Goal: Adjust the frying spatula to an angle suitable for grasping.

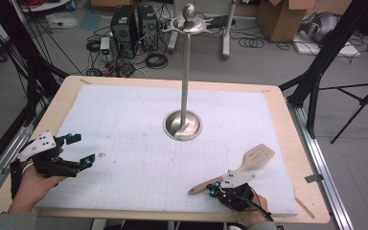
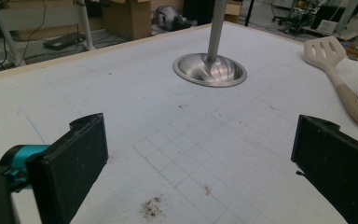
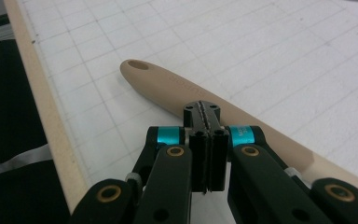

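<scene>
Spatula at the right gripper's closed tips

Spatula point(image 1: 239, 168) lies flat on the white gridded mat point(image 1: 139, 143), its handle passing just beyond and under the right gripper point(image 3: 204, 111), whose jaws are pressed together with nothing between them. The left gripper point(image 1: 79, 149) sits well apart from it, jaws spread wide over bare mat. Ahead of both stands a steel stand point(image 1: 183, 122).
</scene>
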Available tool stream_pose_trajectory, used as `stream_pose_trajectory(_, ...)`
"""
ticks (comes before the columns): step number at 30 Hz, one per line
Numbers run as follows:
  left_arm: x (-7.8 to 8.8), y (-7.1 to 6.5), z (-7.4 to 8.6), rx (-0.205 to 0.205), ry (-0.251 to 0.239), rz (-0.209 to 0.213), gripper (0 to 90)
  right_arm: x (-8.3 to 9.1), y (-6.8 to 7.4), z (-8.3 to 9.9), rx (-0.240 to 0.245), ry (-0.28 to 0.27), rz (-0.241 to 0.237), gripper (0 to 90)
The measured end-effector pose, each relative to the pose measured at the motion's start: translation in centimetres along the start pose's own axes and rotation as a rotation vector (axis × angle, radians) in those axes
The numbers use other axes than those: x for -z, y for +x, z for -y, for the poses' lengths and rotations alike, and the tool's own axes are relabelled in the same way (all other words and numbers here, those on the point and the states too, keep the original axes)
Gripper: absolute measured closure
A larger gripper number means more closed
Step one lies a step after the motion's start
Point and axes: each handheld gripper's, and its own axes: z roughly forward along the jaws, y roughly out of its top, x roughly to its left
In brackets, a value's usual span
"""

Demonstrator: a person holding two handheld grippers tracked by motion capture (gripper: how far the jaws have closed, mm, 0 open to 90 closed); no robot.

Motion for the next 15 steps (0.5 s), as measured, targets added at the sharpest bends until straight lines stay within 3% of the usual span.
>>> stream_pose_trajectory(15,1.0,0.0,0.3,-0.001,0.003,-0.024,4.1,-1.7,-0.7,-1.5,0.027,0.000,0.039,90.0)
